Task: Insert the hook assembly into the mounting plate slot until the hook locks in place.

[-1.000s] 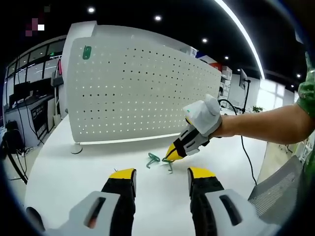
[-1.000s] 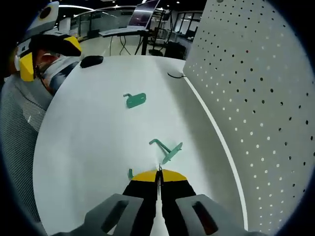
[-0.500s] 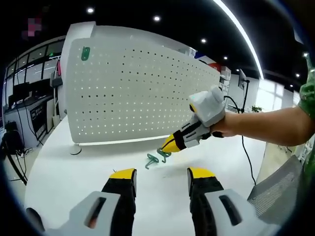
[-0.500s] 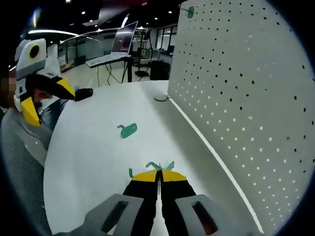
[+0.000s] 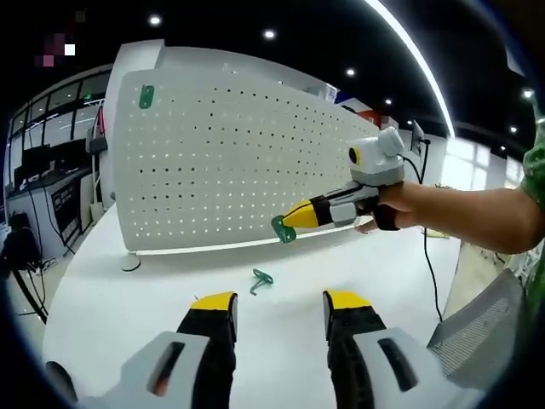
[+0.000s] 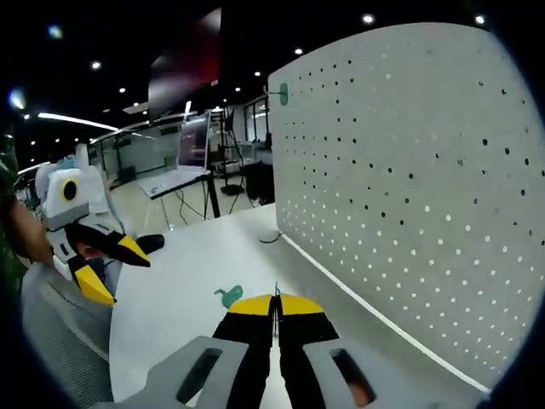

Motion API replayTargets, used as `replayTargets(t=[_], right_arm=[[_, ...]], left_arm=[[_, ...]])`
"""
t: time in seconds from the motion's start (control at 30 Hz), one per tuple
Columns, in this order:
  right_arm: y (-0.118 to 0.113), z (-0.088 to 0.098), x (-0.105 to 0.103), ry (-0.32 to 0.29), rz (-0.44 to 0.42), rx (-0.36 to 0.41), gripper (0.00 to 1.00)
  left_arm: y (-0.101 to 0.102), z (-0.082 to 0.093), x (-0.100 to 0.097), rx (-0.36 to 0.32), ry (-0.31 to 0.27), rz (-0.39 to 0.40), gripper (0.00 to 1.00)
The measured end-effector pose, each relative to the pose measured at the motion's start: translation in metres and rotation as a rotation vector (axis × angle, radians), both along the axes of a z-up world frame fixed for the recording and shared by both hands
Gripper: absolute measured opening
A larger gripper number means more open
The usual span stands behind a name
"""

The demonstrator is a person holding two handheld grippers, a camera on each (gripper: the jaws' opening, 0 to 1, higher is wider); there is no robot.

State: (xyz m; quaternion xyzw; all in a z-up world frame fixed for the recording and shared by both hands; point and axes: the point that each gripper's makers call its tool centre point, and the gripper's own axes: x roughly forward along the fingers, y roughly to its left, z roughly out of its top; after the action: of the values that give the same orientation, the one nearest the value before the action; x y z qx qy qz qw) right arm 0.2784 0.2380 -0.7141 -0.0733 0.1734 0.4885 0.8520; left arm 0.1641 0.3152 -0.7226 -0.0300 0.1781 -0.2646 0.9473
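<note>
Hook [image 5: 283,228], green, sits clamped in the closed jaws of the right gripper [image 5: 298,216], lifted clear of the white table [image 5: 111,307] and held near the pegboard [image 5: 230,162]. A second green hook [image 5: 261,279] lies on the table below. The left gripper [image 5: 278,304] waits with jaws apart, empty. Carrying looks like the step in hand; next, the hook probably needs lining up with a hole in the board.

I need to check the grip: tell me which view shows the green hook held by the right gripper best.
The left gripper view: the green hook hangs at the right gripper tips, side-on before the white pegboard. In the right gripper view, the shut jaws hide it.
</note>
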Motion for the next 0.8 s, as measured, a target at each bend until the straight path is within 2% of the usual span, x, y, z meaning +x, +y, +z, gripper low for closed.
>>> replayTargets(t=[0.23,0.5,0.7,0.8], right_arm=[[-0.002,0.027,-0.008,-0.006,-0.025,0.119,0.0],[0.005,0.056,-0.019,-0.053,-0.006,0.224,0.0],[0.012,0.077,-0.026,-0.079,0.005,0.293,0.0],[0.016,0.084,-0.03,-0.095,0.009,0.302,0.0]], left_arm=[[-0.001,0.004,-0.002,-0.01,-0.011,0.001,0.41],[-0.001,0.012,-0.001,-0.024,-0.027,0.008,0.4],[0.002,0.035,0.003,-0.036,-0.072,0.019,0.4],[0.003,0.047,0.005,-0.041,-0.101,0.023,0.39]])
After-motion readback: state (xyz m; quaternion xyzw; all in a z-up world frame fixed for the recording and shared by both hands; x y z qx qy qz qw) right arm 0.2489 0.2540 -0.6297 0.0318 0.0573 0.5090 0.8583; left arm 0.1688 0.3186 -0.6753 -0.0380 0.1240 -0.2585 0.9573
